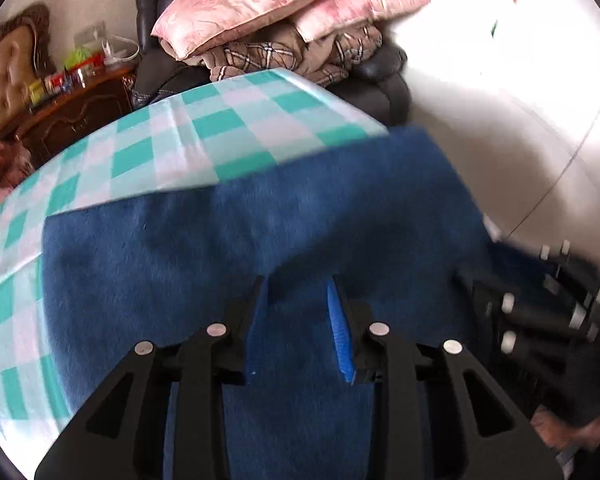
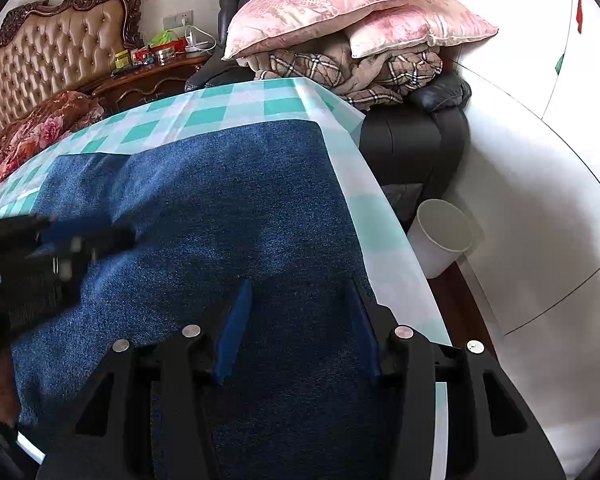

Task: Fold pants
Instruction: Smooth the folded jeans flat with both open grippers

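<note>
While both pairs of blue-padded fingers stand apart with nothing pinched between them, the sensible thing is to settle each pair squarely over an edge of the cloth before closing — a grip taken on the flat middle of the fabric would only bunch it. The left gripper [image 1: 300, 320] hovers over the dark blue denim pants [image 1: 260, 248], its jaws parted and the fabric showing plainly in the gap; its own view is smeared, so whether the tips touch the cloth I cannot tell. The right gripper [image 2: 296, 320] is likewise parted above the same pants [image 2: 228, 200], pointing steeply down at them, with no fold caught between the pads.

Outward from the fingers, the pants lie spread flat on the green-and-white checked tablecloth [image 2: 220, 108], already looking like a broad doubled panel (the leg layout under the grippers is hidden). In the right wrist view the cloth's right edge runs just beside the right gripper's outer finger, close to the table's edge, and a white plastic bin [image 2: 444, 236] stands on the floor beyond. The left gripper appears as a dark blur at the left of that view, over the pants' left part.

For a clean fold, I would judge that both should take hold at matching points on the near hem — then lift together so the layers stay aligned.
</note>
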A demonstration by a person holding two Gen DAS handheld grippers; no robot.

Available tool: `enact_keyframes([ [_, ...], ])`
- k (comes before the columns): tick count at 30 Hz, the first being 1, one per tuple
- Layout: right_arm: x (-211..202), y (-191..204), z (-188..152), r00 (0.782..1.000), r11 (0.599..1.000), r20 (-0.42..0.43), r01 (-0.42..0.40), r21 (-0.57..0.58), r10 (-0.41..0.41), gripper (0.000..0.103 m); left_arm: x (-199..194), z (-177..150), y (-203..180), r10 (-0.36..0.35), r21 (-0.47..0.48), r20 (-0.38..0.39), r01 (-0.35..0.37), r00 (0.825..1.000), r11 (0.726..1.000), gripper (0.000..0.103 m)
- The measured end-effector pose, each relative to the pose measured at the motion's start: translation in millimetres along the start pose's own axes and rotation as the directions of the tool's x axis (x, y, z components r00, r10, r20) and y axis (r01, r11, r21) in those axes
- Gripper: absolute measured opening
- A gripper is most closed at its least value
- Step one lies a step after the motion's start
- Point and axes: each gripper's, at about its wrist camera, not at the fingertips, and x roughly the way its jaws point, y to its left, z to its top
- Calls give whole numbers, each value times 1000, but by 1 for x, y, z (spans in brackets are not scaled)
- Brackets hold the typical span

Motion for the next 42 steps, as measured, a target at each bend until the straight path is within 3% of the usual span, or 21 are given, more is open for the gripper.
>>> enact_keyframes([
  [10, 0, 0, 2, 1000, 1000, -8, 6, 3, -6, 47, -40, -42, 4, -11, -80, 7, 11, 1000, 997, 57],
  [16, -5, -7, 1, 1000, 1000, -10, 5, 26, -4, 48, -73, -62, 3, 39, -86, 60, -34, 997, 996, 91],
  [17, -6, -8, 1, 999, 999, -10, 39, 30, -38, 48, -75, -63, 2, 46, -80, 62, -41, 997, 996, 97],
  [19, -14, -14, 1, 990, 989, -5, 138, 58, -137, 62, -83, -63, -1, 86, -69, 74, -81, 994, 994, 101],
  [20, -20, -19, 1, 988, 984, 11, 151, 90, -152, 64, -89, -63, -2, 105, -60, 95, -99, 990, 993, 101],
  [23, -29, -22, 0, 995, 989, 18, 100, 112, -103, 64, -96, -62, -3, 74, -68, 122, -66, 990, 995, 101],
  [26, -35, -9, -3, 996, 994, 21, 89, 71, -90, 64, -99, -60, -7, 143, -76, 125, -134, 982, 988, 101],
  [28, -38, -3, -5, 997, 995, 19, 72, 67, -74, 64, -99, -61, -8, 151, -65, 117, -144, 982, 987, 101],
  [33, -34, 9, -13, 997, 996, -6, 80, 27, -80, 64, -100, -64, 1, 87, -108, 100, -76, 991, 991, 101],
  [42, -31, -12, -25, 987, 987, -56, 151, 58, -148, 70, -110, -70, 7, 6, -142, 116, 11, 993, 990, 101],
])
